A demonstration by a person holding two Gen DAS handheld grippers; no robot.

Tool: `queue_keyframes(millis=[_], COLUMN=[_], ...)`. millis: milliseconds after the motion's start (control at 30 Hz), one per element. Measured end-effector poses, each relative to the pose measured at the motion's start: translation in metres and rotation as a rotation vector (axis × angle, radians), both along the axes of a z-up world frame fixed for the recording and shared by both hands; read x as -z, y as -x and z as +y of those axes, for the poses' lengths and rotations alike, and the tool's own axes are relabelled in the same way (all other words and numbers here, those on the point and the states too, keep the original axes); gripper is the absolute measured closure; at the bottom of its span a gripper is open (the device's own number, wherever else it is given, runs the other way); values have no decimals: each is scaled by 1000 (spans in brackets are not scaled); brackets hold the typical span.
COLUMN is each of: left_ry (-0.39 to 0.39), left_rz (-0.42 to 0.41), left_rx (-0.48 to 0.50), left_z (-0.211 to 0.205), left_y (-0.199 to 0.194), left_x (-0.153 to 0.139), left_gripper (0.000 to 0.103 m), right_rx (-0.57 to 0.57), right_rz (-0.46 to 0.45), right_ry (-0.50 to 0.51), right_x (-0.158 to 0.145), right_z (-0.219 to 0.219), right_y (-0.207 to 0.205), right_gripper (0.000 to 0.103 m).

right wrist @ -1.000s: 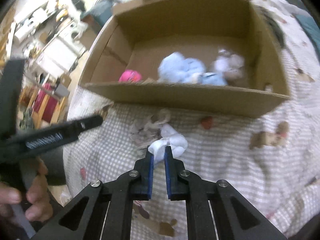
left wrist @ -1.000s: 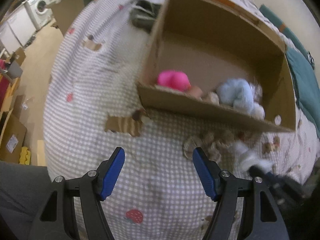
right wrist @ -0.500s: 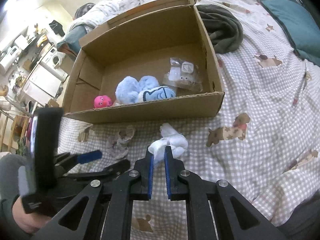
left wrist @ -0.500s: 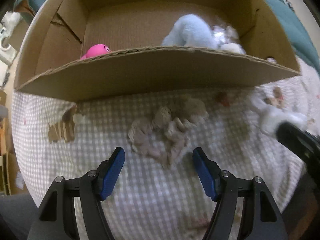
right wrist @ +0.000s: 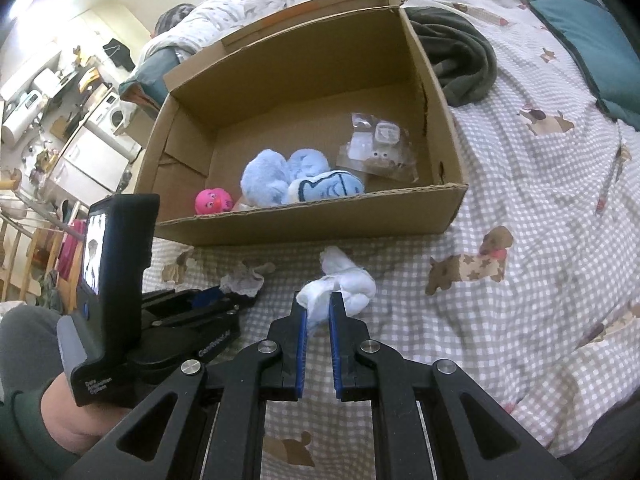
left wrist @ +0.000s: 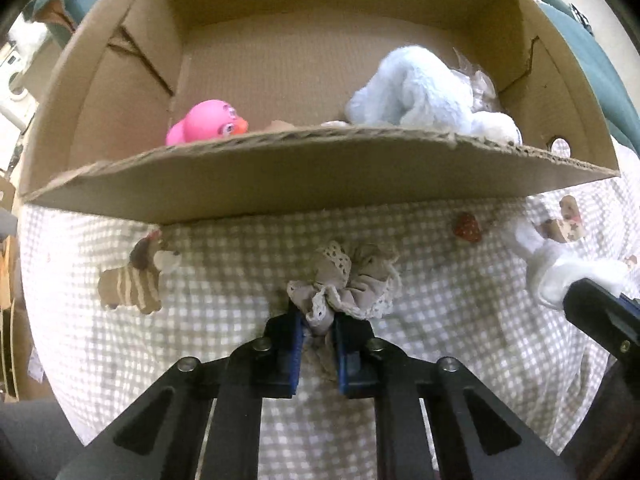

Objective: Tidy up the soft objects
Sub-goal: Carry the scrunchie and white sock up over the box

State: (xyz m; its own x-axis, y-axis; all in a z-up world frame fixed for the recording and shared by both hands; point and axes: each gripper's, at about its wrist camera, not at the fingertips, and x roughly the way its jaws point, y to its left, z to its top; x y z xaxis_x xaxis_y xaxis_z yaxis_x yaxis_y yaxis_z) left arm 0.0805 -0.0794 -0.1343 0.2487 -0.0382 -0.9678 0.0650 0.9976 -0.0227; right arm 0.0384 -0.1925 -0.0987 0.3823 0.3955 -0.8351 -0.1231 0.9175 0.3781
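Observation:
My left gripper (left wrist: 318, 326) is shut on a beige lace scrunchie (left wrist: 348, 284) that lies on the checked bedspread just in front of the cardboard box (left wrist: 312, 176). My right gripper (right wrist: 318, 306) is shut on a white sock (right wrist: 340, 284), also in front of the box (right wrist: 320, 220); the sock shows at the right of the left wrist view (left wrist: 560, 272). The left gripper (right wrist: 212, 300) and scrunchie (right wrist: 244, 280) show left of the sock. In the box lie a pink toy (left wrist: 206, 122), a light blue plush (left wrist: 416, 92) and a clear packet (right wrist: 378, 148).
A dark green garment (right wrist: 460, 60) lies behind the box on the right. A teal pillow (right wrist: 592, 36) is at the far right. The bed's edge drops away at the left, with room furniture (right wrist: 92, 152) beyond.
My left gripper moved forward and closed on the scrunchie; it was open before. The right gripper stays shut on the white sock and has drawn back, so the box sits further off.

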Motion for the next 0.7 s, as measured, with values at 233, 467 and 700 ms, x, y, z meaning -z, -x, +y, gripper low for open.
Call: queue_keyframes(millis=[233, 467, 700], left_ry=[-3, 7, 19], left_rz=[-39, -86, -123], left_rx=[-107, -168, -180], left_z=[26, 45, 48], left_y=[33, 51, 68], left_x=[-19, -44, -63], left_gripper=[91, 91, 91], right_rx=[-65, -82, -86], right_rz=[1, 9, -17], right_ry=[-7, 0, -1], right_x=[0, 3, -3], right_z=[33, 34, 31], right_y=[-4, -1, 4], right_gripper=[91, 91, 91])
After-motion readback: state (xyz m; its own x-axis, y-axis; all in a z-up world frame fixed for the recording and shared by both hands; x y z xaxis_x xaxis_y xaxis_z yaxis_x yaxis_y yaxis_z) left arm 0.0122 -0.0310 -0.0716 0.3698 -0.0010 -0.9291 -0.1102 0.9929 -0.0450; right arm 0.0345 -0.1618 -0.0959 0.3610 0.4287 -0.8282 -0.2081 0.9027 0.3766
